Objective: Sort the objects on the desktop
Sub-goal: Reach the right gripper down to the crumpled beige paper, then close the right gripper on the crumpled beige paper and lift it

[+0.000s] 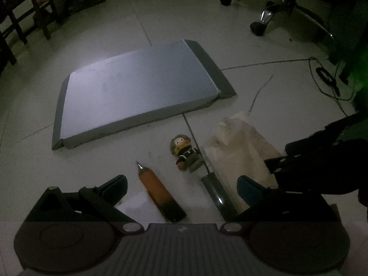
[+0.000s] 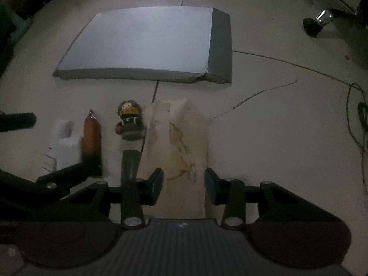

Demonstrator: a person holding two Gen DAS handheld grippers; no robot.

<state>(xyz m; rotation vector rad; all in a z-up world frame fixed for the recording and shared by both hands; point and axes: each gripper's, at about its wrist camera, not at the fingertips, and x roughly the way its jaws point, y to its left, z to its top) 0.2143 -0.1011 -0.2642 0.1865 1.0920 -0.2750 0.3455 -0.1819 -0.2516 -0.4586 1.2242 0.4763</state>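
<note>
On the pale tiled floor lie an orange-and-black pen-like tool [image 1: 158, 193] [image 2: 92, 140], a small doll figure [image 1: 184, 153] [image 2: 128, 120], a metal blade tool [image 1: 217, 191] [image 2: 131, 163], a cream cloth pouch [image 1: 239, 149] [image 2: 181, 151] and a white block [image 2: 65, 142]. My left gripper [image 1: 184, 191] is open, its fingers on either side of the orange tool and the blade. My right gripper [image 2: 184, 188] is open, its fingers straddling the near end of the pouch. The right gripper also shows in the left wrist view [image 1: 322, 161].
A flat grey box [image 1: 138, 89] [image 2: 149, 46] lies on the floor beyond the objects. An office chair base with castors [image 1: 262, 23] [image 2: 315, 25] stands at the far right. A thin cable [image 1: 329, 80] [image 2: 358, 119] trails at the right. Dark wooden furniture [image 1: 23, 18] stands at the far left.
</note>
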